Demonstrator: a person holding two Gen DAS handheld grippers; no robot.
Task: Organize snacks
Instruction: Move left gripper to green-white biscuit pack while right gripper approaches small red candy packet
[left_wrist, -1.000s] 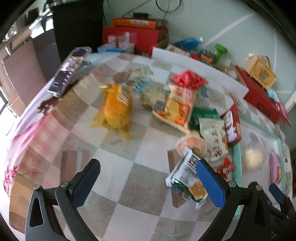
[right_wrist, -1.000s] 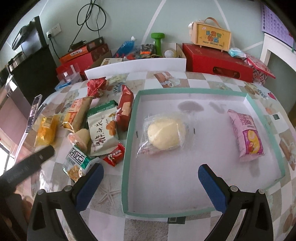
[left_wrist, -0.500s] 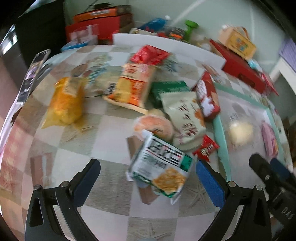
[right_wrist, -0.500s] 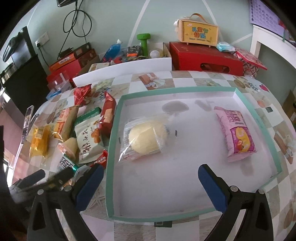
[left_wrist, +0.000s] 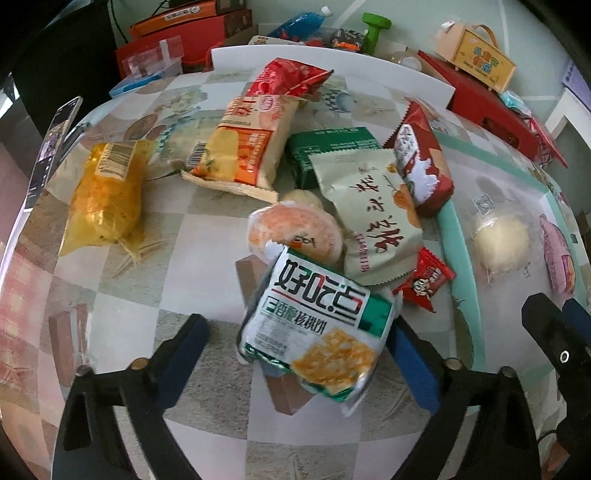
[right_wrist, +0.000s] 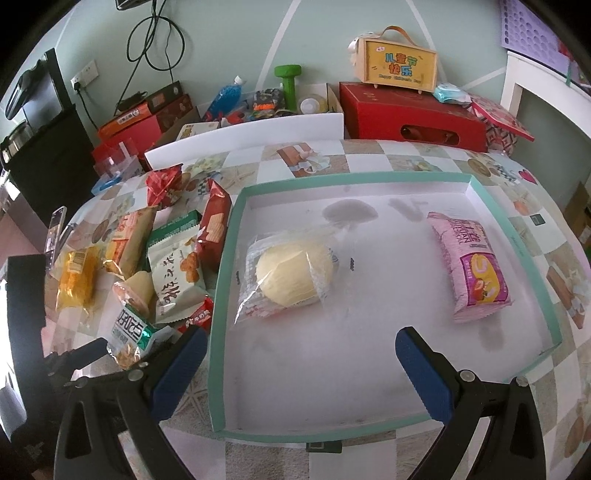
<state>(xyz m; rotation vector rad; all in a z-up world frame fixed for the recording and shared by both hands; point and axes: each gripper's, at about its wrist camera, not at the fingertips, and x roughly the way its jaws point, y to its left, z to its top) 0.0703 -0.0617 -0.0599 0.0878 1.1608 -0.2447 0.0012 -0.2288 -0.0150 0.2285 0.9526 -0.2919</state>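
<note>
Partly hidden, cropped and blurred

Lying half under the white-and-green cracker pack (left_wrist: 317, 328), with only its upper part showing: the orange round snack (left_wrist: 293, 234). Being covered along its lower side by the beige packet (left_wrist: 373, 214): the green box (left_wrist: 325, 147). Getting cut off by the right edge of the left wrist view: the pink packet (left_wrist: 557, 254) in the tray (left_wrist: 460, 280). Hiding behind the left hand-held gripper (left_wrist: 295, 350)'s right finger (left_wrist: 412, 360): the cracker pack's right edge, so contact there not being readable. Blurring toward the far rim of the bench (left_wrist: 184, 229): small print on the red bag (left_wrist: 286, 77). Running out of the bottom edge: the handles of the right hand-held gripper (right_wrist: 301, 363).
</note>
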